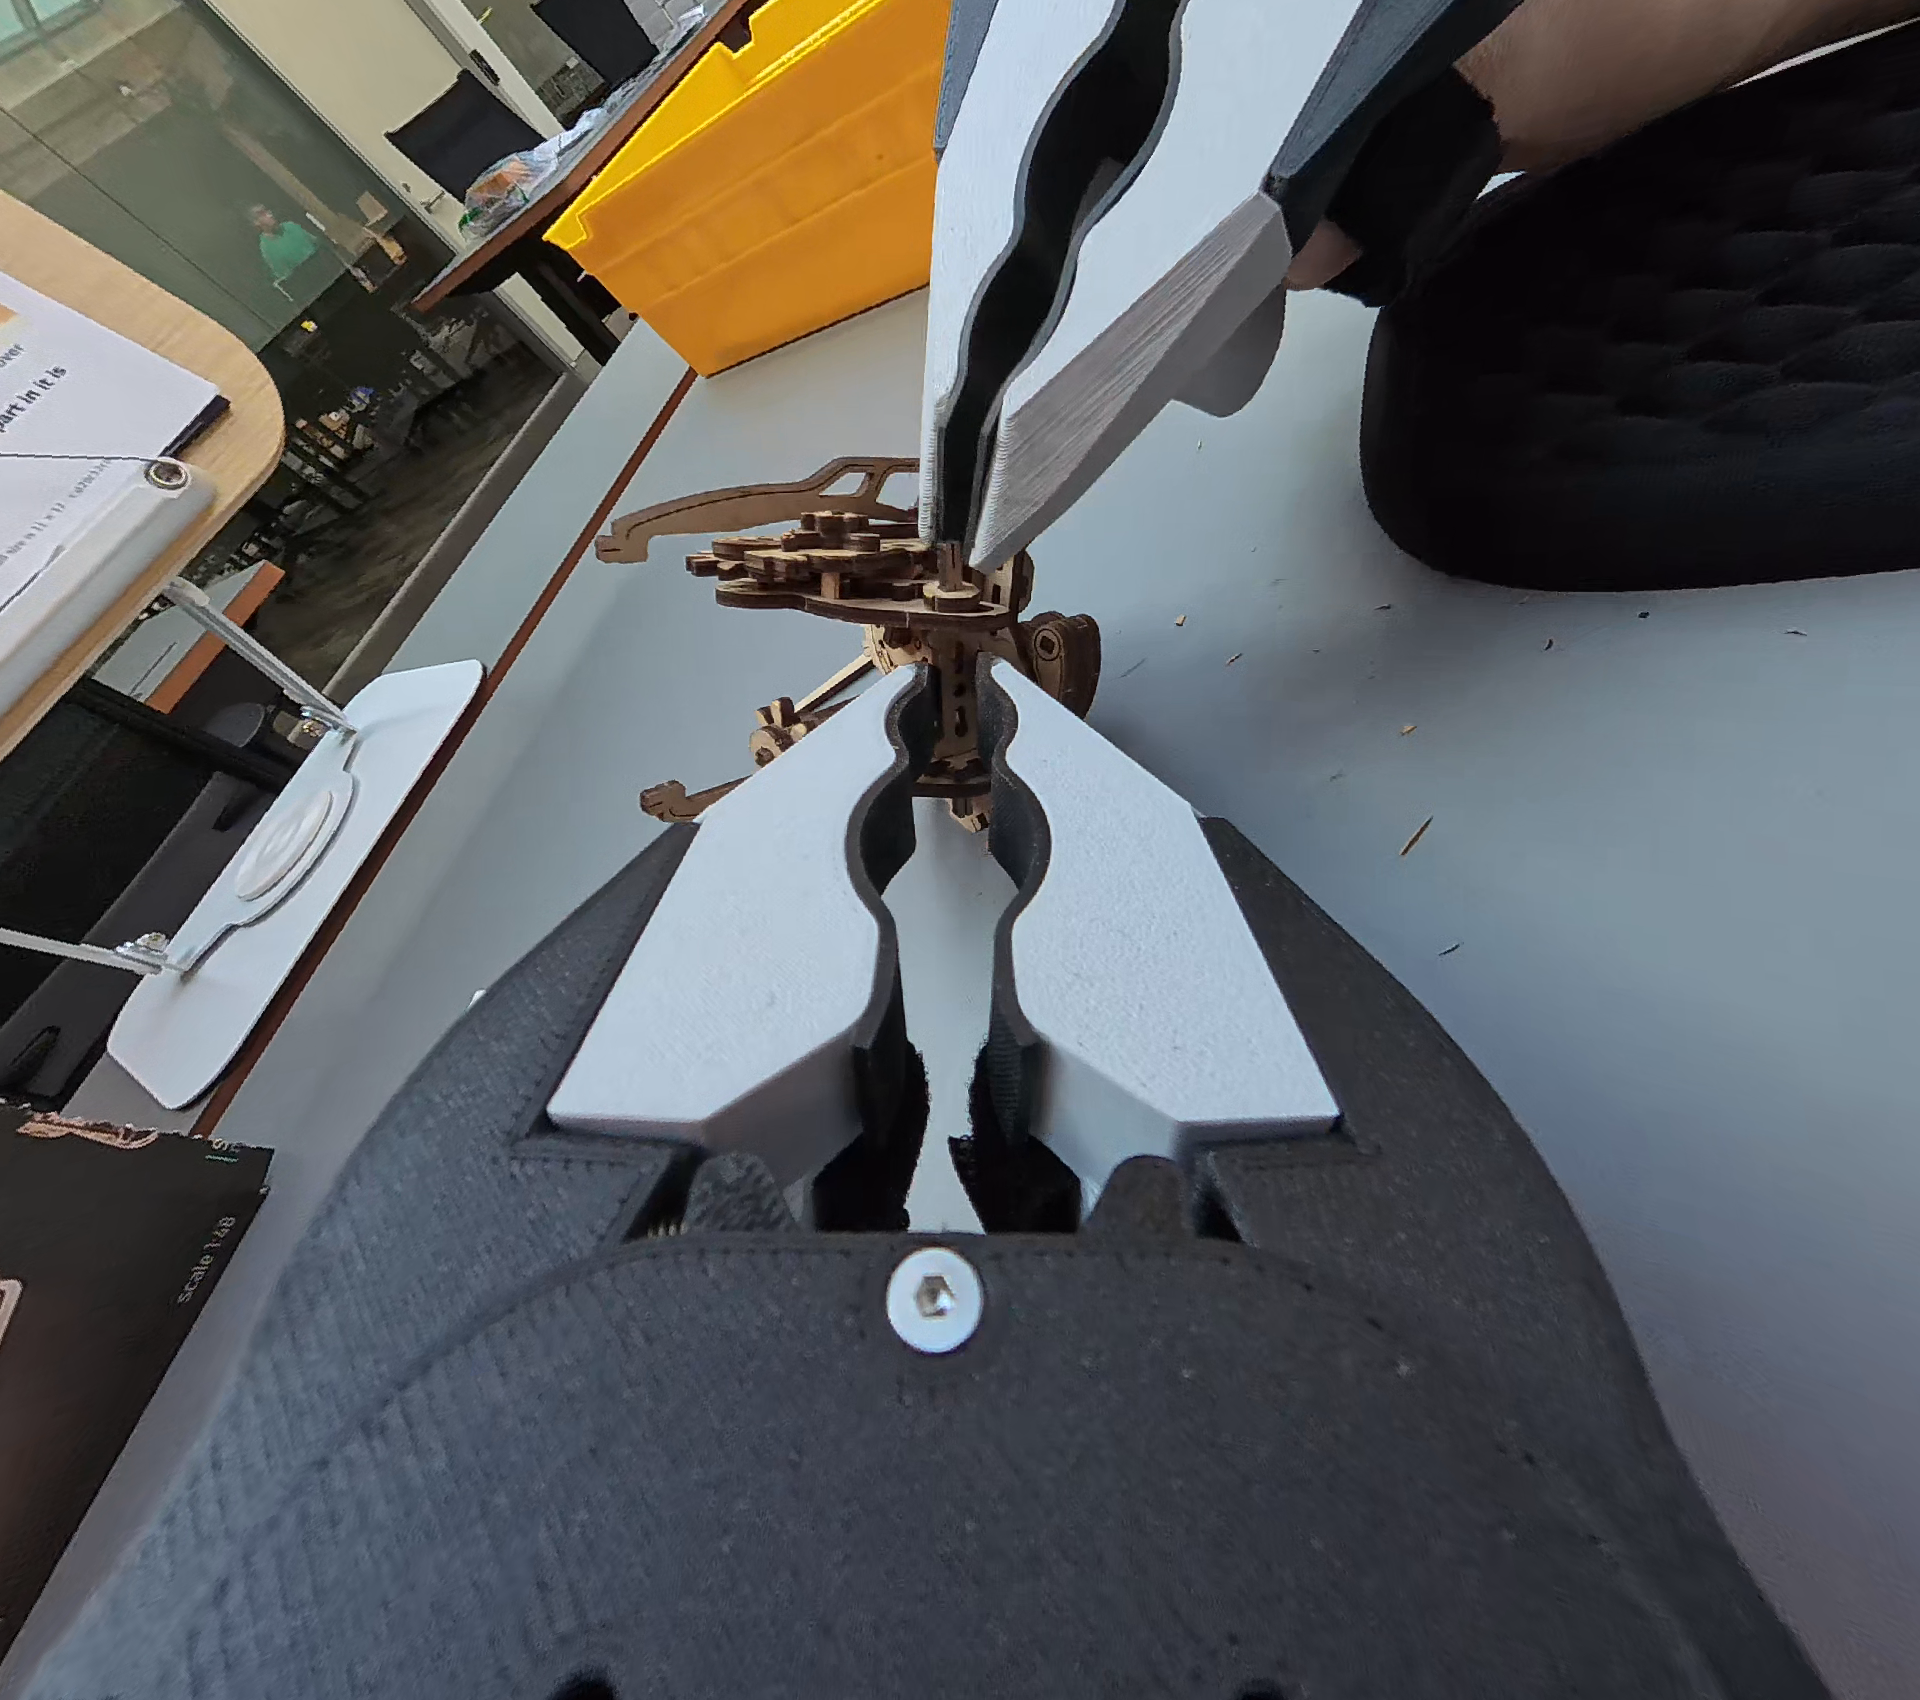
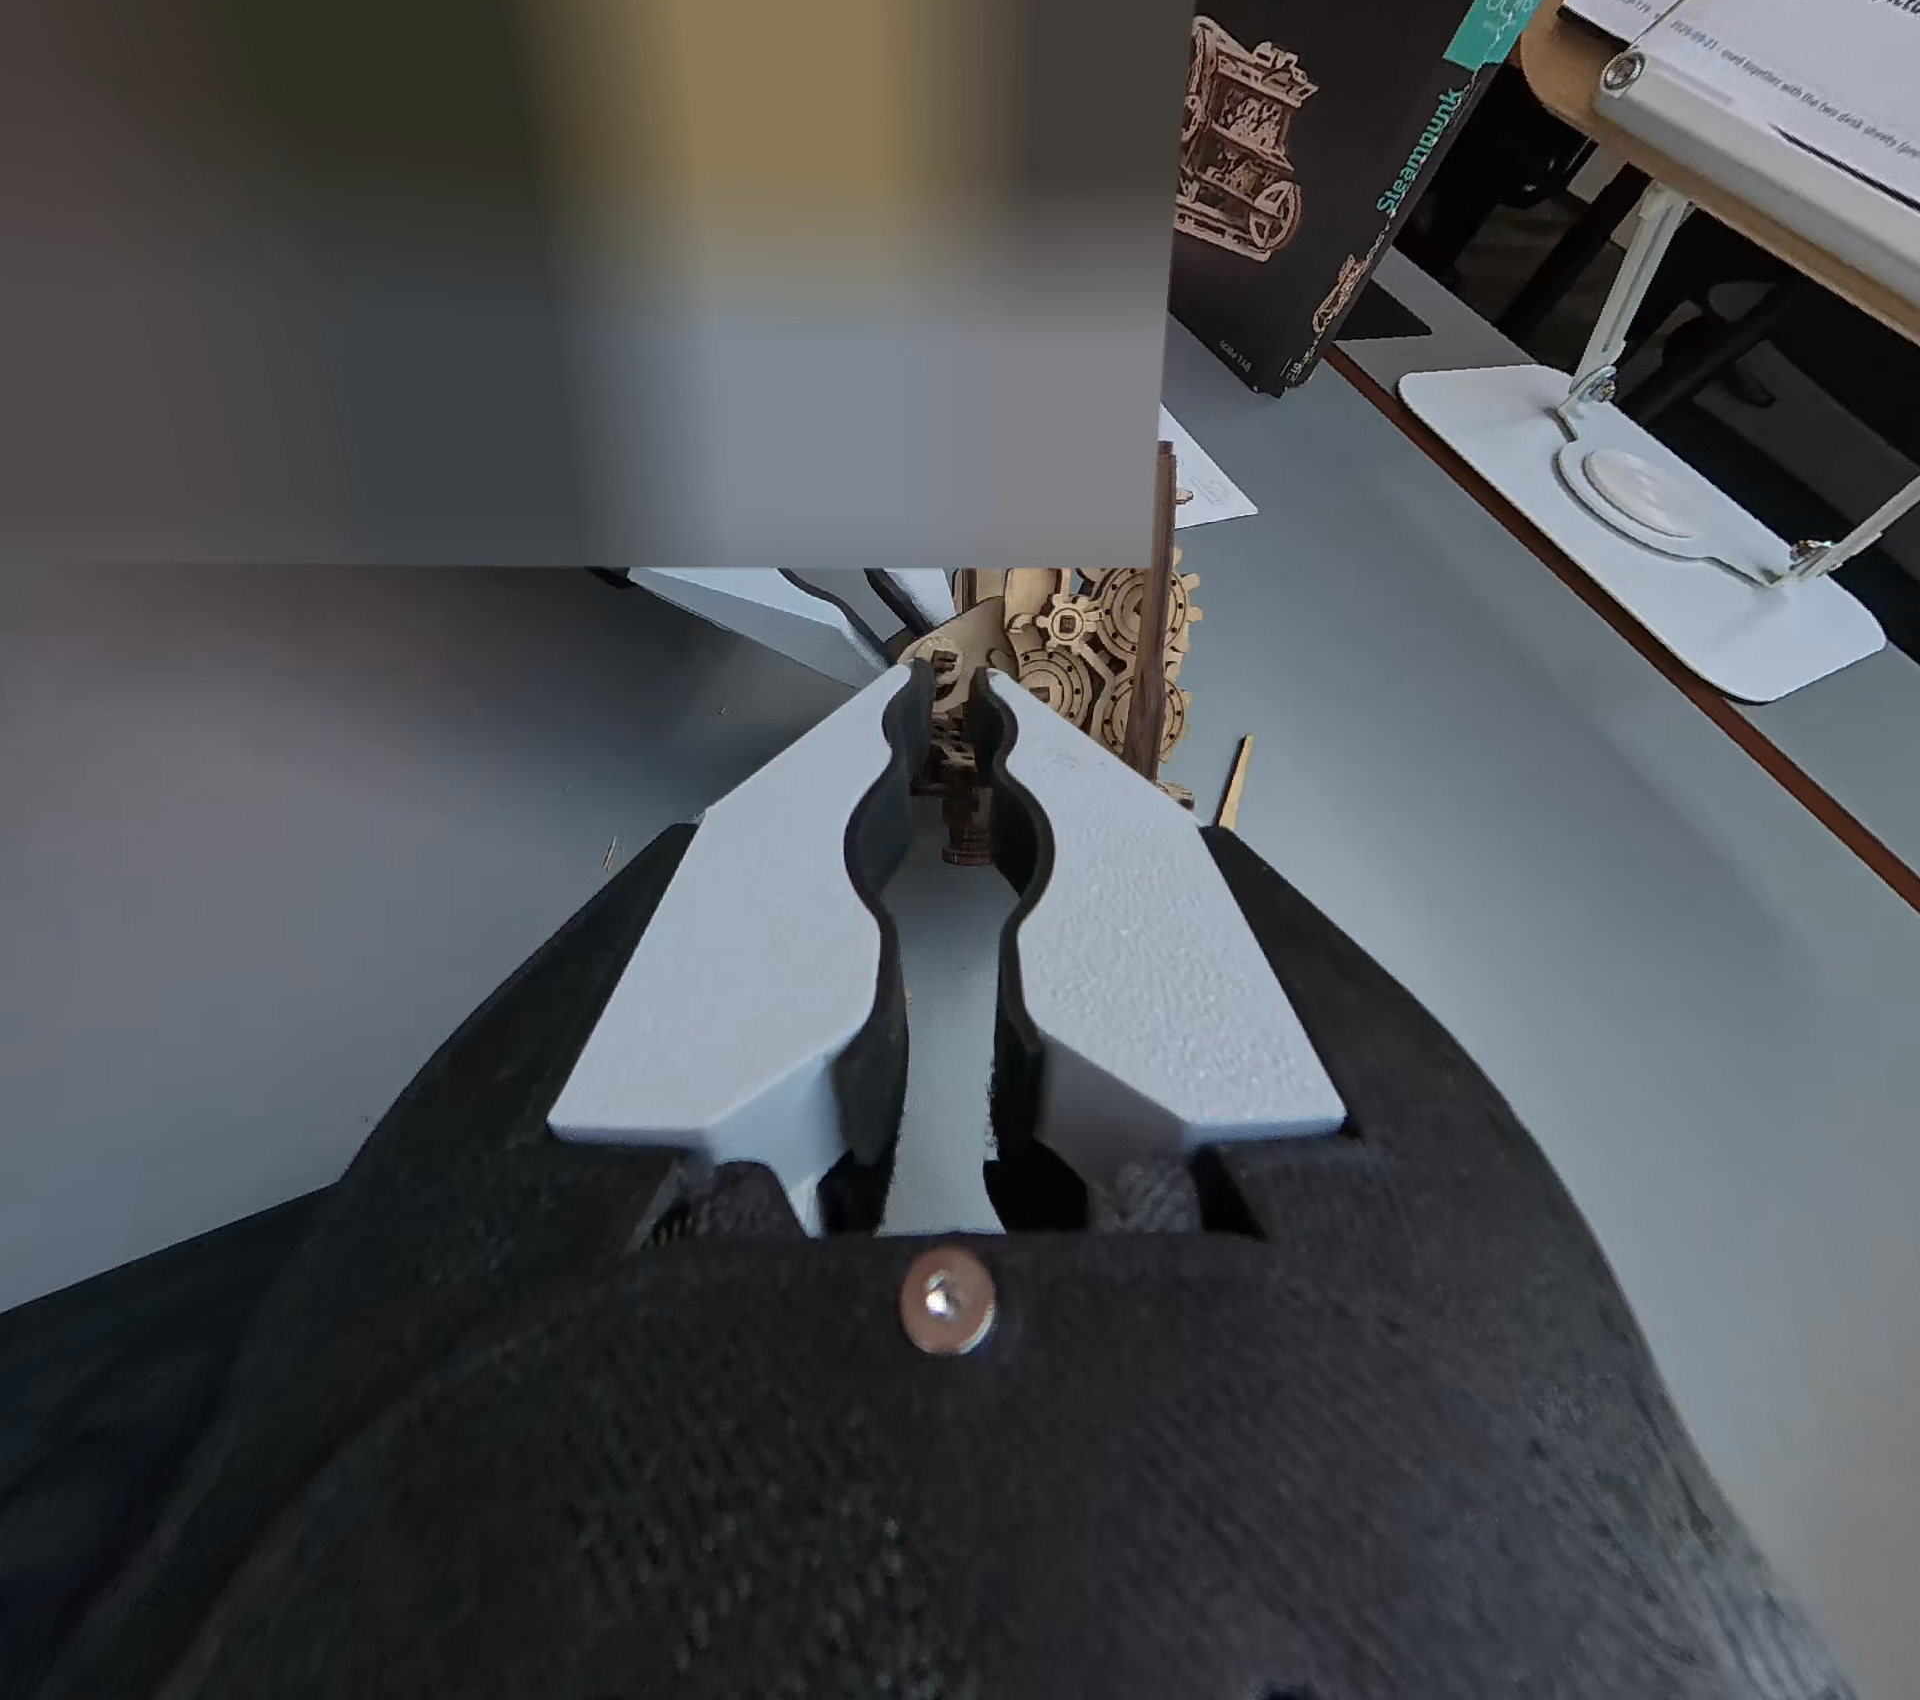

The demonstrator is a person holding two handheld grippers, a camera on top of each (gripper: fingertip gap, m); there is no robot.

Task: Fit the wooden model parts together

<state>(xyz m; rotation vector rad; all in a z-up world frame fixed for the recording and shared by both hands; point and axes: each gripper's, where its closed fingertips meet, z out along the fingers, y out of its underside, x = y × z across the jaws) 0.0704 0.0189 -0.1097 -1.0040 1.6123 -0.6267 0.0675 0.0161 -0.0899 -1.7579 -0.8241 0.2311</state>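
1. Wooden model stands on the grey table, clenched in our left gripper.
2. Directly above the model, our right gripper pinches a small upright peg, axis vertical.

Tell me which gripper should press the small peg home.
Right, probably. The right gripper already pinches the small peg from above, while the left gripper clamps the wooden model, steadying it.

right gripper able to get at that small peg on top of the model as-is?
Probably yes: the right gripper is already at the peg, tips closing round it from above, nothing between. The left gripper grips the model lower down, clear of it.
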